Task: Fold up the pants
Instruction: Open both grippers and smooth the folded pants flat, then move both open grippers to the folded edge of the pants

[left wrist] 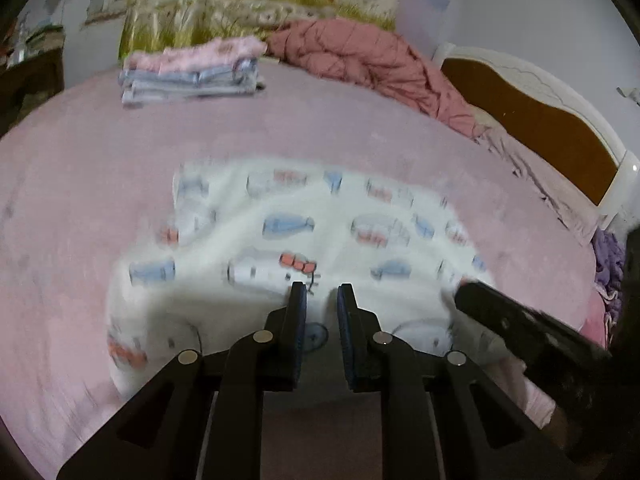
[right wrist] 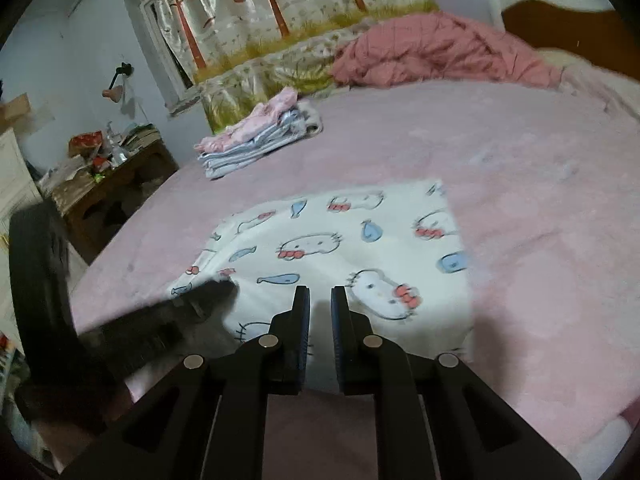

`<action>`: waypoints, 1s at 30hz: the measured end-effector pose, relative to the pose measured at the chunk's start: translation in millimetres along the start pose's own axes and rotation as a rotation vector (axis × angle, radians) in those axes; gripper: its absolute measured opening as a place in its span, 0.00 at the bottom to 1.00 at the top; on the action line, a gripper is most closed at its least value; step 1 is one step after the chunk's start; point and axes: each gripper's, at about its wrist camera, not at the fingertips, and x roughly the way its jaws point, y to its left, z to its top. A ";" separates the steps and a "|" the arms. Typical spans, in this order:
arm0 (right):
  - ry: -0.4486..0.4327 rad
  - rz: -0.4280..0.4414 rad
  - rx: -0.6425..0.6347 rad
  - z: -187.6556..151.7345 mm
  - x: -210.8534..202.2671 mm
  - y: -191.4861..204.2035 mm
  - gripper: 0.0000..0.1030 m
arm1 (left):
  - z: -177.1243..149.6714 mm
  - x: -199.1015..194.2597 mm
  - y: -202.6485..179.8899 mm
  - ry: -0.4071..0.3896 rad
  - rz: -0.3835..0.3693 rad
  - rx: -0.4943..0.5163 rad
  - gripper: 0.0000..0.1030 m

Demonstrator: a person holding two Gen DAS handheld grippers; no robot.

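1. Two grippers hover low over the pants, a white cartoon-print pair lying partly folded on the pink bed, near its front edge.
2. Left gripper: jaws slightly parted, a narrow gap showing and no cloth between the pads; the near edge of the pants bulges up just beside it.
3. Right gripper: jaws likewise a little apart and pinching nothing, poised over the near hem.
4. Judged step: taking hold of the near edge for the next fold. Each gripper should bite all layers of the hem, well apart from the other, so the edge lifts evenly.
5. The left view is blurred; settle the hand before closing, or only the top layer may be caught.
6. Carry the edge toward the far side, keeping it level to avoid creases.
7. A stack of folded clothes lies farther back, probably the destination.
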 end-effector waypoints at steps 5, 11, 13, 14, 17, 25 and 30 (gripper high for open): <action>0.042 -0.020 -0.030 -17.3 15.2 -2.3 0.10 | -20.1 -7.9 5.6 0.008 -0.023 -0.008 0.14; 0.038 -0.066 -0.089 -25.2 6.6 -3.7 0.10 | -26.7 -11.5 8.1 -0.007 -0.028 0.004 0.14; 0.049 -0.066 -0.081 -26.7 2.4 -8.8 0.11 | -28.3 -14.0 7.7 -0.010 -0.020 0.006 0.14; 0.057 -0.054 -0.070 -27.7 0.0 -12.3 0.11 | -29.3 -15.6 7.7 -0.010 -0.019 0.005 0.14; 0.076 -0.022 -0.028 -33.6 -8.4 -18.8 0.11 | -33.7 -23.0 9.7 -0.006 -0.018 -0.004 0.14; 0.118 0.108 0.093 -50.5 -24.5 -13.4 0.31 | -34.8 -47.8 24.0 -0.038 0.025 -0.020 0.15; 0.193 0.247 0.233 -61.5 -7.1 -3.4 0.31 | -28.9 -64.9 32.8 -0.084 0.062 -0.020 0.18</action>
